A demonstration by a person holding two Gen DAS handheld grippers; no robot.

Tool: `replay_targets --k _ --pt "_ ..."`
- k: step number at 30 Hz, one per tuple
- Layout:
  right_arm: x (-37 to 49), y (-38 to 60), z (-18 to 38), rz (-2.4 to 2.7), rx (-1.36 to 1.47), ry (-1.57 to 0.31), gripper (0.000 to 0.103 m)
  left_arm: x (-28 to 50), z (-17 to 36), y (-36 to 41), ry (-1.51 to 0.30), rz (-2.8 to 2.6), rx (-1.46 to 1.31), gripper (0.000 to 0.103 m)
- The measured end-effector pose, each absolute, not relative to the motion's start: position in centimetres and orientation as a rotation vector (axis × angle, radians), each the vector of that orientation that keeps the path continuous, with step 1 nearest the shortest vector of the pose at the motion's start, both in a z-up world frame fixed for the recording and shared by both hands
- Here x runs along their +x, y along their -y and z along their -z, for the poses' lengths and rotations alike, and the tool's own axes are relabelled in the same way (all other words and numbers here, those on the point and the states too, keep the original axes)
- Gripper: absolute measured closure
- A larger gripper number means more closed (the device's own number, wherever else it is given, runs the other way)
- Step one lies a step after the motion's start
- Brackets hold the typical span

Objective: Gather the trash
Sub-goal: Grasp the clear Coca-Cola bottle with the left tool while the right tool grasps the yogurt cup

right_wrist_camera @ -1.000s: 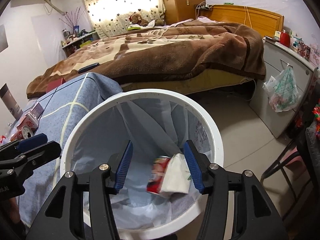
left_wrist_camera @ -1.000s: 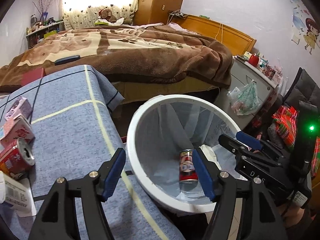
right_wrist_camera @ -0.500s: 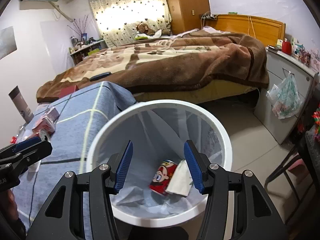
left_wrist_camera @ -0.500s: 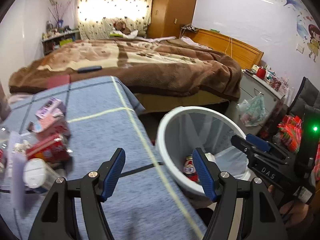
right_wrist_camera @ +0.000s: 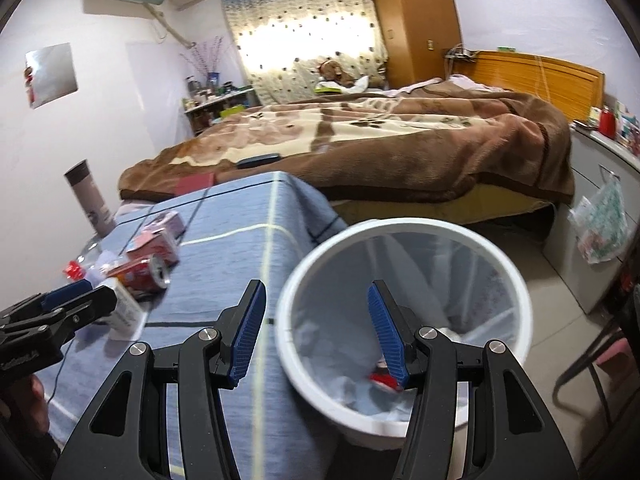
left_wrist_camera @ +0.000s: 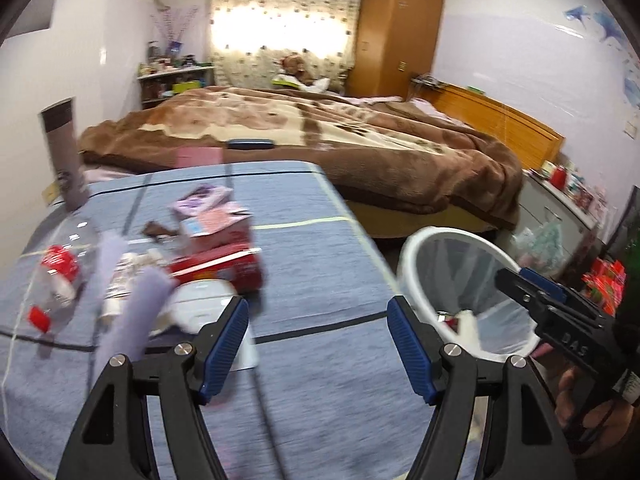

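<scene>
A blurred pile of trash lies on the blue-clothed table (left_wrist_camera: 320,272): a red box (left_wrist_camera: 224,260), a pink carton (left_wrist_camera: 212,216), a clear bottle with a red label (left_wrist_camera: 60,264) and a red can (right_wrist_camera: 140,274). My left gripper (left_wrist_camera: 318,308) hovers over the table just right of the pile, its jaws opening with nothing between them. A white bin (right_wrist_camera: 400,226) with a clear liner stands beside the table and holds a red can (right_wrist_camera: 382,378) and white tissue (left_wrist_camera: 466,320). Above the bin's near left rim, my right gripper (right_wrist_camera: 316,292) is open and holds nothing.
A bed with a brown blanket (right_wrist_camera: 400,148) fills the room behind the table. A grey tumbler (right_wrist_camera: 88,200) stands at the table's far left corner. A grey cabinet with a hanging plastic bag (right_wrist_camera: 600,224) is right of the bin, and a chair leg (right_wrist_camera: 580,364) is nearby.
Both views have swung left, away from the bin and toward the table. My left gripper left the bin's mouth and now sits over the tablecloth, with the trash pile in fuller view.
</scene>
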State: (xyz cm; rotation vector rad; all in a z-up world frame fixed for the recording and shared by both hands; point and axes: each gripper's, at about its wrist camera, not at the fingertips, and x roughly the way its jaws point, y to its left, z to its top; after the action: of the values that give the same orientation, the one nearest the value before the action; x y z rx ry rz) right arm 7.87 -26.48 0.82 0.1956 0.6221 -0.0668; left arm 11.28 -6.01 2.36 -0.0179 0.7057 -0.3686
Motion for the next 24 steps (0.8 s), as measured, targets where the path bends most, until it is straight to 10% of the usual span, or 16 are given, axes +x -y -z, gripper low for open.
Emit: replay_targets --k 24 --pt "11.1 13.5 1.4 -0.292 0.106 -0.718 0.044 12.9 -0.8 -11.1 -0.712 0.048 -0.149 0.027"
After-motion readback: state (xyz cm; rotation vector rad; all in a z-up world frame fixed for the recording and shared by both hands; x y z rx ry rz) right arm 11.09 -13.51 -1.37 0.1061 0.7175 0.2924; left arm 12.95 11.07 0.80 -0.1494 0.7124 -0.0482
